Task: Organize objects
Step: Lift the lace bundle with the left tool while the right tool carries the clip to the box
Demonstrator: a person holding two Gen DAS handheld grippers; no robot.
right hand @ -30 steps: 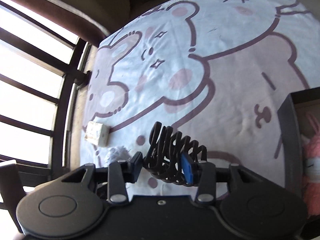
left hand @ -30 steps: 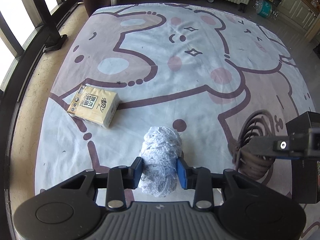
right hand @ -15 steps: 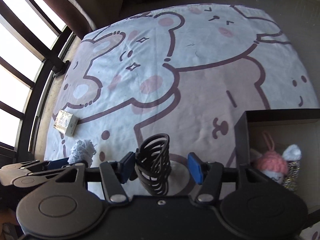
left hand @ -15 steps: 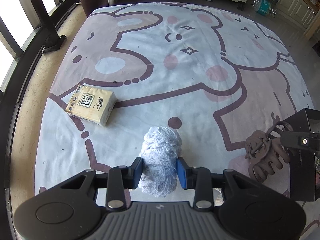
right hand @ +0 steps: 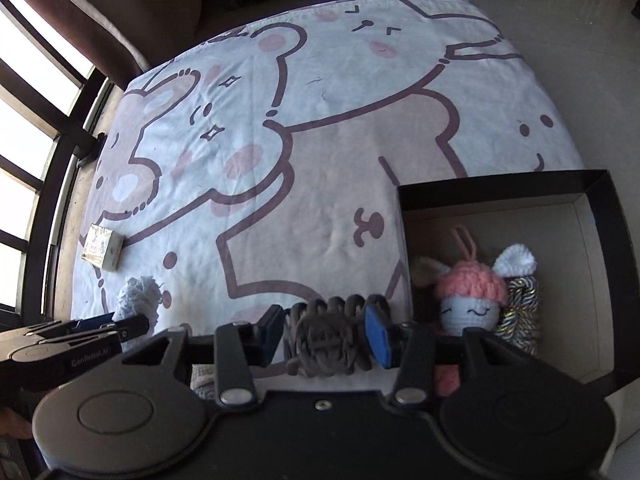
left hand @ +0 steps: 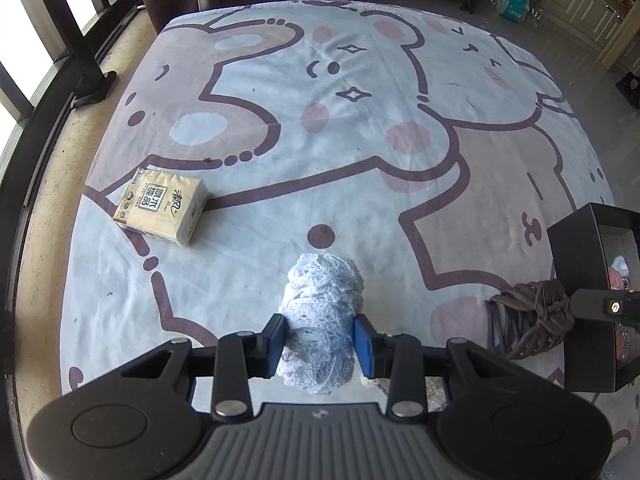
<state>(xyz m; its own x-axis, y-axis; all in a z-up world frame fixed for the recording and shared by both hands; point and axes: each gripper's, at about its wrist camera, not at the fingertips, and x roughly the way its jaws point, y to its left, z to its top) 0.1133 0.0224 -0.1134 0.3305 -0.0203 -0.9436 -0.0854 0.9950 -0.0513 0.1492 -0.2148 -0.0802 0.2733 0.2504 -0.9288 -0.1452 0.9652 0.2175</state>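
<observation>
While both grippers stay clenched, changes since the earlier frames are:
Left gripper: still grasping the white yarn ball above the blanket.
Right gripper: grasping the dark claw clip (now turned sideways), closer to the black box.
Tissue pack: unmoved.

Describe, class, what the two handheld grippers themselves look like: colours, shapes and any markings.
The left gripper and the right gripper look alike: a black plastic body with two round discs, a ribbed grey centre plate, angular black linkage arms with silver rivets, and blue pads on the fingers. Seen from the right wrist view, the left gripper's side carries pale lettering, too blurred to read surely.
</observation>
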